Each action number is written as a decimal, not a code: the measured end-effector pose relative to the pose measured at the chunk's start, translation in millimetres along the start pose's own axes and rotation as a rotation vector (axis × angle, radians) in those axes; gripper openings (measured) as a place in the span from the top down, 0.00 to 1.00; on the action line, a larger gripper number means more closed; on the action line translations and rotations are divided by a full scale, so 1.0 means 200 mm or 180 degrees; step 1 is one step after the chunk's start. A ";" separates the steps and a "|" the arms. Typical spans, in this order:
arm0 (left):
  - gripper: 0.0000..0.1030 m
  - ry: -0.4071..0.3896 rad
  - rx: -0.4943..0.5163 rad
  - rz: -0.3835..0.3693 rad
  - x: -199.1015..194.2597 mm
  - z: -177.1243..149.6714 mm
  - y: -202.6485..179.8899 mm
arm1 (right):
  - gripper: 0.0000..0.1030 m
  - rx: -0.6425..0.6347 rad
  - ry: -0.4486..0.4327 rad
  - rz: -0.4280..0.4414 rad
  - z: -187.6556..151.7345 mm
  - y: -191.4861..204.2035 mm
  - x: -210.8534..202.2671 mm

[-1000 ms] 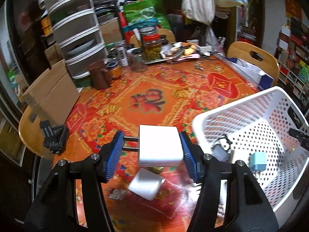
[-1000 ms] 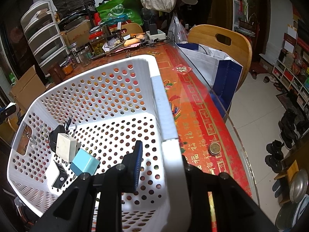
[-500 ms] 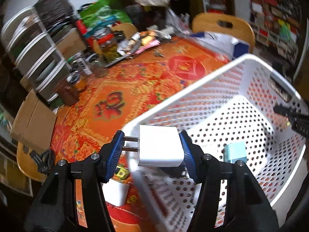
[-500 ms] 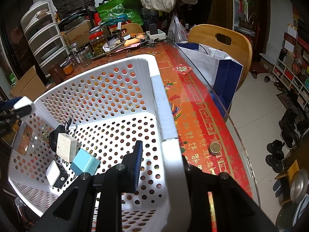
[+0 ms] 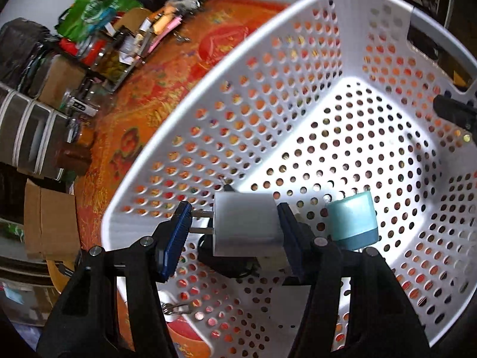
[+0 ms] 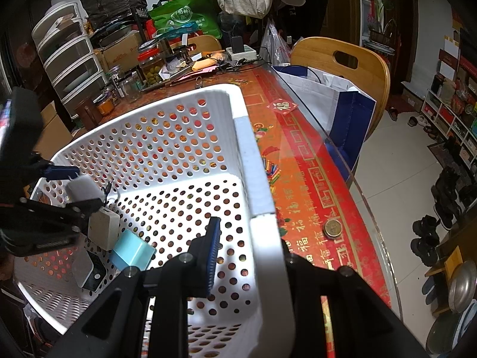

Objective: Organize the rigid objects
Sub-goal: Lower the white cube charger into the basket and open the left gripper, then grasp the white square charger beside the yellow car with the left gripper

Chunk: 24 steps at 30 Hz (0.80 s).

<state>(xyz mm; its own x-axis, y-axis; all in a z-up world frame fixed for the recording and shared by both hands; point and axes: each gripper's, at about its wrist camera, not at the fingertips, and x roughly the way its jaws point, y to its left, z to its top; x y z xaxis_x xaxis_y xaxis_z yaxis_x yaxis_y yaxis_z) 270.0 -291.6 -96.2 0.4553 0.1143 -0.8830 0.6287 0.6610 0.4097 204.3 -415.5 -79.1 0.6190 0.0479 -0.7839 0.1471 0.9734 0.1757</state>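
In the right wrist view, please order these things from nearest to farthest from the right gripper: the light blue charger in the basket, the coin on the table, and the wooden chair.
From the right gripper, clamped on the basket wall:
1. Coin, on the tablecloth just outside the basket, to the right.
2. Light blue charger, on the basket floor to the left; close to the coin's rank, hard to separate.
3. Wooden chair, beyond the table's far right edge.

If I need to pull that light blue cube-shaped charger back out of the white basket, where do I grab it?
Take the light blue charger across its two flat side faces, coming straight down from above. It lies low on the perforated basket floor against the cream adapter, so only the top approach looks clear.
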 end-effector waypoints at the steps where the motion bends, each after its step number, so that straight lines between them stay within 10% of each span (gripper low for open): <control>1: 0.45 0.0036 0.0014 -0.0022 0.02 0.01 -0.01 | 0.77 -0.0001 0.0000 0.0000 0.00 0.00 0.00; 7: 0.19 -0.0281 -0.0165 0.0080 -0.05 0.01 0.07 | 0.77 -0.0005 0.0005 -0.0002 0.00 0.00 0.00; 14: 0.00 -0.1003 -0.1157 0.0034 -0.33 -0.49 0.57 | 0.76 -0.0023 0.0019 -0.0010 -0.01 0.01 0.01; 20: 0.00 -0.0598 -0.1874 -0.0184 0.00 -0.93 0.90 | 0.76 -0.0028 0.0019 -0.0025 0.00 0.01 0.00; 24: 0.00 -0.0354 -0.1798 -0.0453 0.26 -0.99 0.89 | 0.76 -0.0027 0.0033 -0.0022 0.01 0.01 0.01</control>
<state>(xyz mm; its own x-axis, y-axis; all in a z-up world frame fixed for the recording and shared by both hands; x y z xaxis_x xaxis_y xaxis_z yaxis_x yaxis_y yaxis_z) 280.9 -20.2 -114.3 0.4737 -0.0626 -0.8784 0.2693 0.9600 0.0768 206.2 -414.5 -79.4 0.6099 0.0434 -0.7913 0.1449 0.9756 0.1652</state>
